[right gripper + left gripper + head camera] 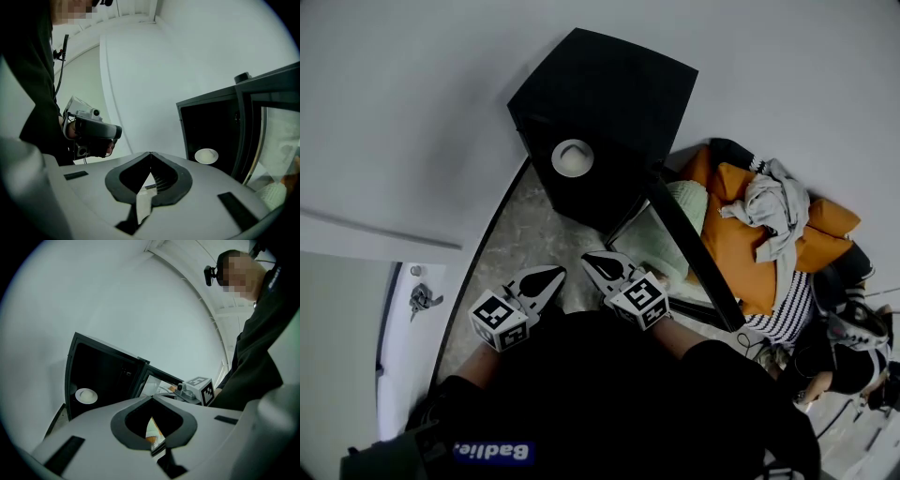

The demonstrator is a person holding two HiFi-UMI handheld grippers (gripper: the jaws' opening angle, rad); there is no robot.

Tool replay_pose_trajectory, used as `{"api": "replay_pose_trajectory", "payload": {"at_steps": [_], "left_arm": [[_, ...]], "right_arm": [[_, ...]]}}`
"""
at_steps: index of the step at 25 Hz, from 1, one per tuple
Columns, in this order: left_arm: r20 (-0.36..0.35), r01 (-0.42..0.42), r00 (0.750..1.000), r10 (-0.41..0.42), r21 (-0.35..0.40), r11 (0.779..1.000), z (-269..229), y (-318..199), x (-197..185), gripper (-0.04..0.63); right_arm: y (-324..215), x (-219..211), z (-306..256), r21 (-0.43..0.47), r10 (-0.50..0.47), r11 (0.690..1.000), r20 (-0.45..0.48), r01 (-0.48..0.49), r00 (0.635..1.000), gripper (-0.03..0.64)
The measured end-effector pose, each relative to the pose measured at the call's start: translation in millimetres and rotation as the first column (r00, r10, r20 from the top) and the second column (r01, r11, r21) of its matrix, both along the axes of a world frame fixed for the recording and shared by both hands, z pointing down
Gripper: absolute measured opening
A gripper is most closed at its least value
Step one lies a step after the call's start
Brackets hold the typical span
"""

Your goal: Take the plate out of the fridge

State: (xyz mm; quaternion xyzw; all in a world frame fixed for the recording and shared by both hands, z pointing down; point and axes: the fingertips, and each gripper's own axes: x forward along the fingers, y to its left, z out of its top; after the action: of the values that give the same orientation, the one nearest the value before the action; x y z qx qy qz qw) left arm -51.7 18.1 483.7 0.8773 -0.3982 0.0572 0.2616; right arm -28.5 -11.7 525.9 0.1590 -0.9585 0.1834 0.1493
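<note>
White walls close in a corner over a pale, stone-patterned floor [525, 234], and the person stands facing into it. Nearest, the left gripper [555, 272] and the right gripper [591, 260] are held side by side just in front of the body. Both tip slightly downward toward the fridge [609, 84]. Each has its jaws closed tip to tip, with nothing between them.

Beyond them stands the small black fridge, its glass door [694, 253] swung open to the right. The white plate [573, 157] sits low inside the dark compartment, well apart from both grippers.

This looks like the approach step: the door is already open and the plate is not yet touched. The next move calls for spreading one gripper's jaws and bringing them in low and near level with the plate's rim. They should close on that rim only once it lies between the jaws. The plate then has to stay flat as it is drawn out, clear of the door's edge.
</note>
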Motion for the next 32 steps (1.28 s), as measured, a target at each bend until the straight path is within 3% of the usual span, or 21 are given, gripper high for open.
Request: {"api": "replay_pose_trajectory", "payload": {"at_steps": [12,25,32], "left_arm": [[-0.012,-0.073,0.997,0.073,0.009,0.997,-6,-16,-29,-0.002],[-0.019,-0.043,0.999,0.042,-0.015,0.999,5,-18,-55,-0.002],[-0.019,-0.025,1.000,0.024,-0.038,0.999,15,-11,-69,-0.002]], "right_arm": [[-21,-26,3,0.001,0.058,0.998,-0.044,-0.058,0.997,0.011],[-67,-37,46,-0.020,0.137,0.990,-0.137,-0.141,0.981,0.014],[-97,-41,75,0.016,0.197,0.980,-0.198,-0.198,0.960,0.061]]}}
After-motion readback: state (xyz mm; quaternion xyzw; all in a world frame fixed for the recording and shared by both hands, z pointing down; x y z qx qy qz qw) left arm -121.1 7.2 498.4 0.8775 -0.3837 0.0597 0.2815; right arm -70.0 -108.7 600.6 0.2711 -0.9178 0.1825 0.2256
